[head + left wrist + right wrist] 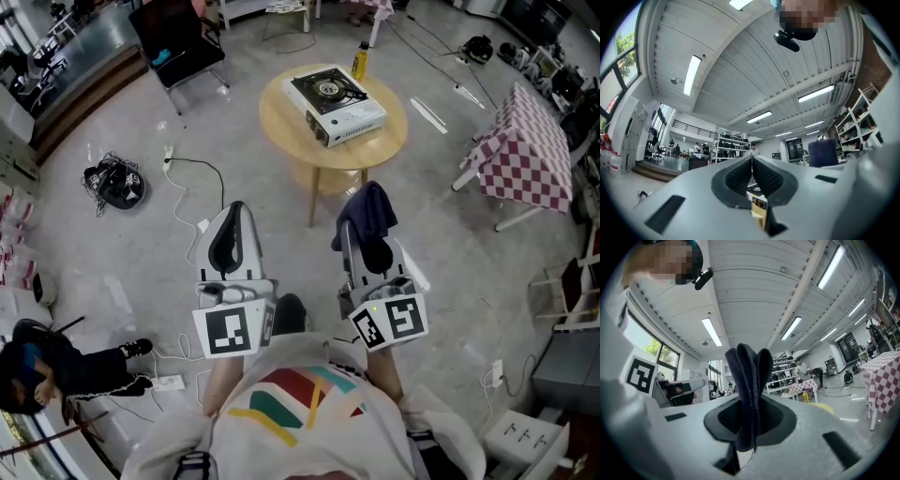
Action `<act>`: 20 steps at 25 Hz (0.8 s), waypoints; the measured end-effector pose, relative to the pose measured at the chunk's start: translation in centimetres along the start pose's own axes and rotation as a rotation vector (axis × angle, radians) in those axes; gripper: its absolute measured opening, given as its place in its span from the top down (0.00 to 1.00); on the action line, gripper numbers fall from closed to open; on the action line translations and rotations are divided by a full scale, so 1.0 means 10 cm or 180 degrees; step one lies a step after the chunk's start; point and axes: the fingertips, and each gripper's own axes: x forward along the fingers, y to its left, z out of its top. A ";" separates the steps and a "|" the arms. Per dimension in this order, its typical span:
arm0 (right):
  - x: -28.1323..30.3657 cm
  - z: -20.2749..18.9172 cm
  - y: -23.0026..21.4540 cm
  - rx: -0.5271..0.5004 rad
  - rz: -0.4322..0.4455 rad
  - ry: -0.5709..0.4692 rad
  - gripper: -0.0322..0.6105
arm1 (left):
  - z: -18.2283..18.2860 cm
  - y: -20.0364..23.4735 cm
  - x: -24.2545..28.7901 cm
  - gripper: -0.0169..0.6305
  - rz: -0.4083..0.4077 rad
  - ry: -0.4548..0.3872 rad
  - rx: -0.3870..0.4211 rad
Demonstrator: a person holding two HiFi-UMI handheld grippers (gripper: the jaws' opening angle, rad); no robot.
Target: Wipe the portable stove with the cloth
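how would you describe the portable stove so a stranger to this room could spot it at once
Look for the round light-wood table standing on the grey floor. The portable stove is the boxy white thing on it, with a black top and a round burner; its only neighbour there is a slim yellow bottle.

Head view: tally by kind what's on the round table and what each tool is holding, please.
Portable stove on the round table: 1
Yellow bottle on that table: 1
Cloth clamped in the right tool: 1
Things in the left tool, shut and empty: 0
Total: 3
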 end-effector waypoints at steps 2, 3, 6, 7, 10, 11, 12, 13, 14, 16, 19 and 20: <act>0.01 -0.03 0.02 -0.0010 0.0029 0.0003 0.90 | -0.05 0.03 0.01 0.96 0.0026 0.0013 -0.0008; 0.01 -0.05 0.02 -0.0004 0.0045 0.0011 0.90 | -0.08 0.04 0.01 0.96 0.0035 0.0024 -0.0020; -0.02 -0.07 0.02 0.0005 0.0059 -0.0008 0.90 | -0.11 0.05 0.04 0.96 0.0003 0.0012 -0.0055; -0.02 -0.06 0.02 -0.0005 0.0067 -0.0036 0.90 | -0.10 0.04 0.06 0.96 -0.0027 -0.0014 -0.0052; 0.03 -0.01 0.00 -0.0025 0.0129 -0.0097 0.90 | -0.07 -0.04 0.15 0.96 -0.0120 -0.0107 -0.0003; 0.06 0.00 -0.02 -0.0034 0.0133 -0.0095 0.90 | -0.08 -0.06 0.19 0.96 -0.0151 -0.0126 0.0008; 0.08 0.00 -0.03 -0.0043 0.0130 -0.0086 0.90 | -0.09 -0.08 0.24 0.96 -0.0180 -0.0134 0.0009; 0.10 0.00 -0.05 -0.0038 0.0130 -0.0076 0.90 | -0.11 -0.09 0.29 0.96 -0.0205 -0.0133 -0.0001; 0.12 0.00 -0.07 -0.0005 0.0137 -0.0070 0.90 | -0.13 -0.09 0.34 0.96 -0.0226 -0.0130 -0.0021; 0.18 0.01 -0.12 0.0118 0.0139 -0.0092 0.90 | -0.18 -0.08 0.47 0.96 -0.0269 -0.0130 -0.0065; 0.27 0.06 -0.26 0.0162 0.0043 -0.0152 0.90 | -0.22 -0.08 0.69 0.96 -0.0350 -0.0134 -0.0101; 0.32 0.07 -0.31 0.0146 0.0005 -0.0164 0.90 | -0.23 -0.08 0.77 0.96 -0.0384 -0.0146 -0.0116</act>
